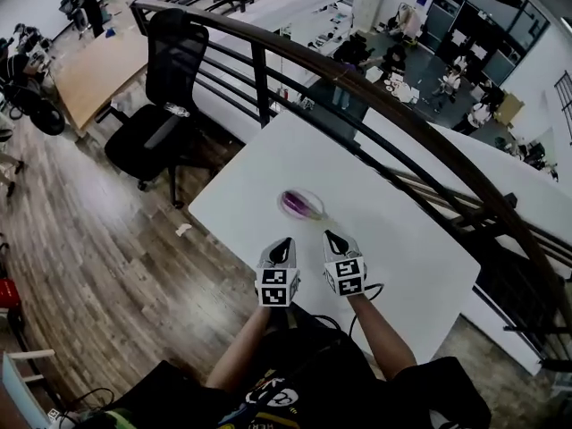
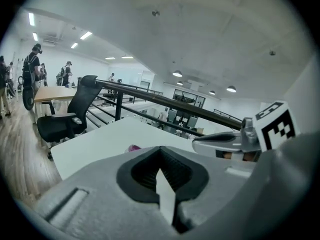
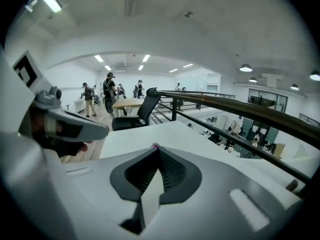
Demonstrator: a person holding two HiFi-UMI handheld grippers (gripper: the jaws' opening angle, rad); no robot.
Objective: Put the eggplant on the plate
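A purple eggplant [image 1: 300, 203] lies on a small pale plate [image 1: 315, 213] near the middle of the white table [image 1: 402, 239]. Both grippers hover side by side over the table's near edge, short of the plate and apart from it. My left gripper [image 1: 281, 244] has its jaws together with nothing between them. My right gripper [image 1: 335, 237] is likewise shut and empty. In the left gripper view a sliver of the eggplant [image 2: 134, 147] shows above the closed left gripper [image 2: 161, 149]. In the right gripper view only a purple speck of the eggplant [image 3: 155, 145] shows over the right gripper [image 3: 159, 149].
A dark curved railing [image 1: 357, 88] runs along the table's far side, with a lower floor beyond it. A black office chair [image 1: 165, 105] stands on the wood floor to the left, and a wooden desk [image 1: 98, 70] behind it. People stand far off at the left.
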